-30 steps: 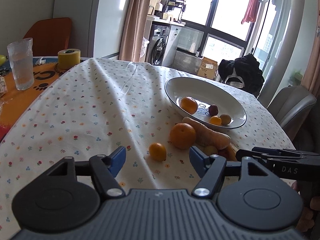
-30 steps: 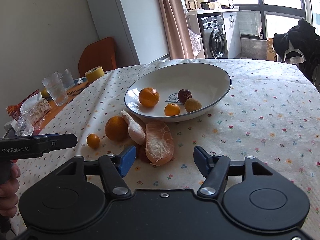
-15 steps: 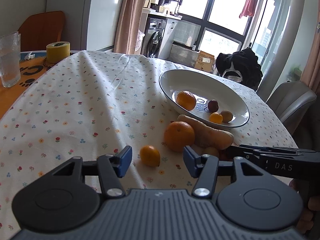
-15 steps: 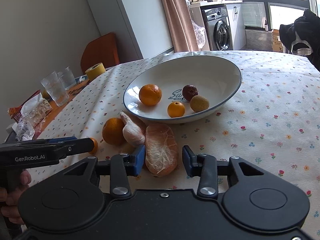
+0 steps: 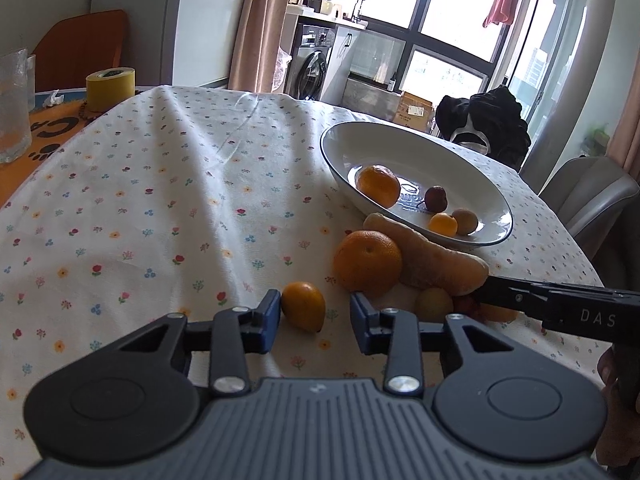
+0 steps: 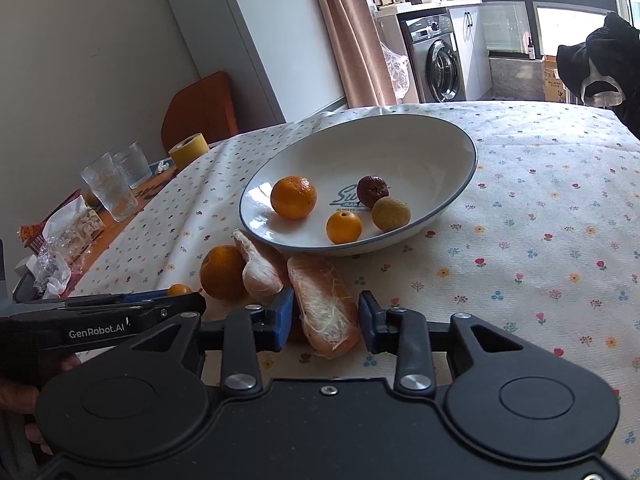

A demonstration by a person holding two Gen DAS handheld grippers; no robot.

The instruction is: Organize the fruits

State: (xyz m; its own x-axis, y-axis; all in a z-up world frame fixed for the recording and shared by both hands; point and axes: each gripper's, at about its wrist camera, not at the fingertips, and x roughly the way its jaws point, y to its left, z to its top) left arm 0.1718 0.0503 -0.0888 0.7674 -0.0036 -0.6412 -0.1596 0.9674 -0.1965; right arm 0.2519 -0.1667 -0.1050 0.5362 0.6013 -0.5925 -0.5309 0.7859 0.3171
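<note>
Left wrist view puts your left gripper low over the flowered tablecloth, its jaws parted and standing either side of a small orange fruit. That fruit is smooth, glossy and egg-shaped; its long axis runs from upper left to lower right, with the narrower end towards the camera. The left blue pad looks to be touching or just beside it, while a clear gap remains on the other side, so nothing is clamped.

Just behind it sits a round mandarin with dimpled skin, leaning against a long tan, root-like piece that lies diagonally, one end under the rim of the white bowl.

From the right wrist view, your right gripper is also open, jaws straddling a peeled citrus segment. The segment is pale orange, laced with white pith, oblong, lying flat with its long axis running away from the camera and slightly to the left, towards the bowl. The left pad seems close against it; you cannot tell whether it touches. A gap shows at the right pad.

Inside the bowl lie a mandarin, a small orange fruit, a dark wrinkled fruit and a yellowish round fruit, all apart from the rim.
</note>
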